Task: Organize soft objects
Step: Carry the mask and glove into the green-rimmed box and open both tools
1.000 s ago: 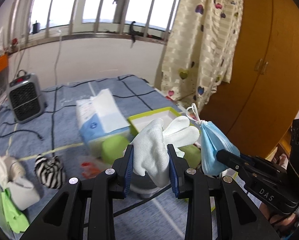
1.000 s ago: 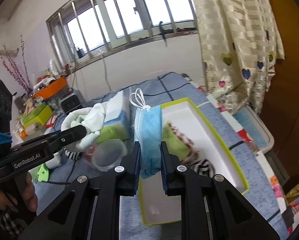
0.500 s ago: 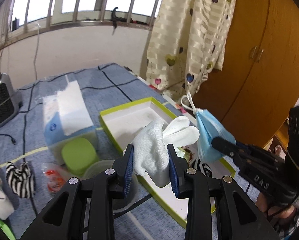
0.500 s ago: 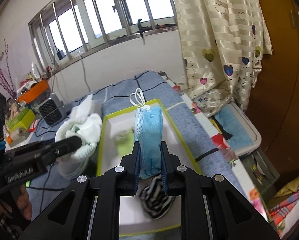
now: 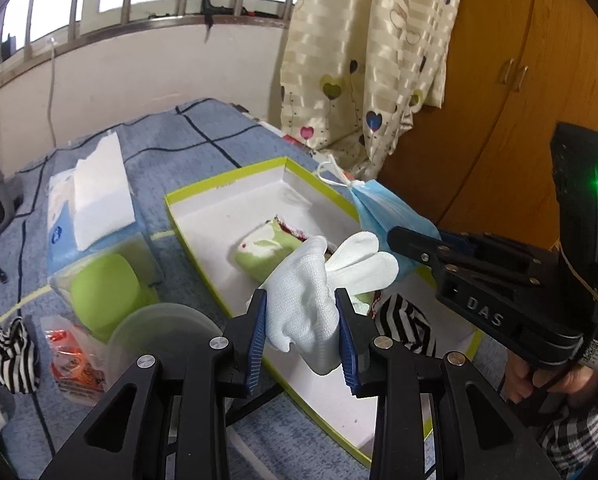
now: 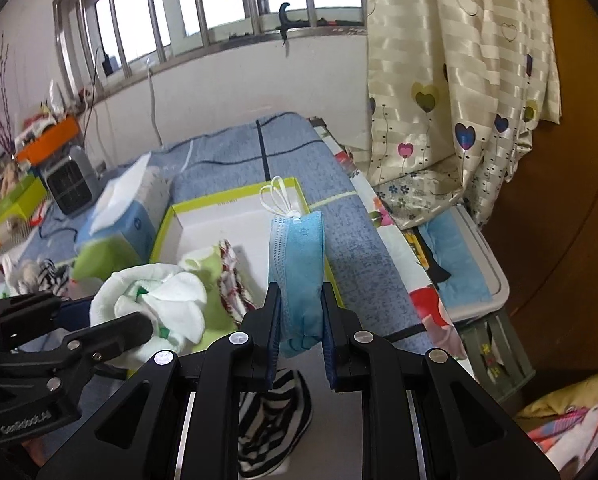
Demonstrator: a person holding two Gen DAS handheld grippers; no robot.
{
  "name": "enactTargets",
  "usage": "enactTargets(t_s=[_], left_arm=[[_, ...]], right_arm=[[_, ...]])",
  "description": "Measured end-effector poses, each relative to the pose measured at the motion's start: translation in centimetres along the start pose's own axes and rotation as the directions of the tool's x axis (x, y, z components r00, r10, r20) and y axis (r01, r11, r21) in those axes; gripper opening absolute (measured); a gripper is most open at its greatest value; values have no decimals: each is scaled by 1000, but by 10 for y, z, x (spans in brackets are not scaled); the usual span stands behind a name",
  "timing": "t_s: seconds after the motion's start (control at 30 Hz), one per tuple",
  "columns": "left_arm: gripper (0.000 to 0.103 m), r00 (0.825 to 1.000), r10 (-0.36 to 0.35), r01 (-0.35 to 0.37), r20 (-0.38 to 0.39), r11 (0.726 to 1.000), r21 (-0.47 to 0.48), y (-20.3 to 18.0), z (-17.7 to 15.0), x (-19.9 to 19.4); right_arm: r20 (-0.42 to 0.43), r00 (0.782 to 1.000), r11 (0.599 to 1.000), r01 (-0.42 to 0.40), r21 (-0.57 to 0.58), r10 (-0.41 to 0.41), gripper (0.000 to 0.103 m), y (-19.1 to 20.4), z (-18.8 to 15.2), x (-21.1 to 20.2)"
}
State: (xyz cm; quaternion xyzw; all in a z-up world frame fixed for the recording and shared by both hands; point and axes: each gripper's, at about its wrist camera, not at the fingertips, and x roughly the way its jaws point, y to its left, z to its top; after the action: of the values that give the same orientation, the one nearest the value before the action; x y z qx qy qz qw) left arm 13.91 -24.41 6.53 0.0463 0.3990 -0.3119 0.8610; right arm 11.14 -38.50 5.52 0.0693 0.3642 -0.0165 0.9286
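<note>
Box: The white box with the green rim [image 5: 227, 184] sat open on the blue tabletop [image 5: 187, 132]. It already had a green cloth [image 5: 263, 252] and a striped sock [image 5: 407, 328] inside.
White glove: The white glove [image 5: 303, 304] was soft and light, I think, and would flop and bend. It hung over the near end of the box. A pinch on the thick bunched middle looked best.
Blue mask: The blue mask [image 6: 297, 264] was folded, thin and very light, with white loops on top. It hung over the right side of the box. Its folded body looked like the best place to pinch.
Left gripper: The left gripper [image 5: 301, 336] was clamped on the white glove.
Right gripper: The right gripper [image 6: 299, 320] was clamped on the blue mask.
</note>
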Motion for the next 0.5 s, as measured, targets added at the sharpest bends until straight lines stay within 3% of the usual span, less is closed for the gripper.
enactTargets(t_s=[0.5], left_arm=[[37,999,24,-24,-22,1000,3,-1,-3,6]], right_arm=[[-49,999,999,0,-46,-2,24,-2,-4,18]])
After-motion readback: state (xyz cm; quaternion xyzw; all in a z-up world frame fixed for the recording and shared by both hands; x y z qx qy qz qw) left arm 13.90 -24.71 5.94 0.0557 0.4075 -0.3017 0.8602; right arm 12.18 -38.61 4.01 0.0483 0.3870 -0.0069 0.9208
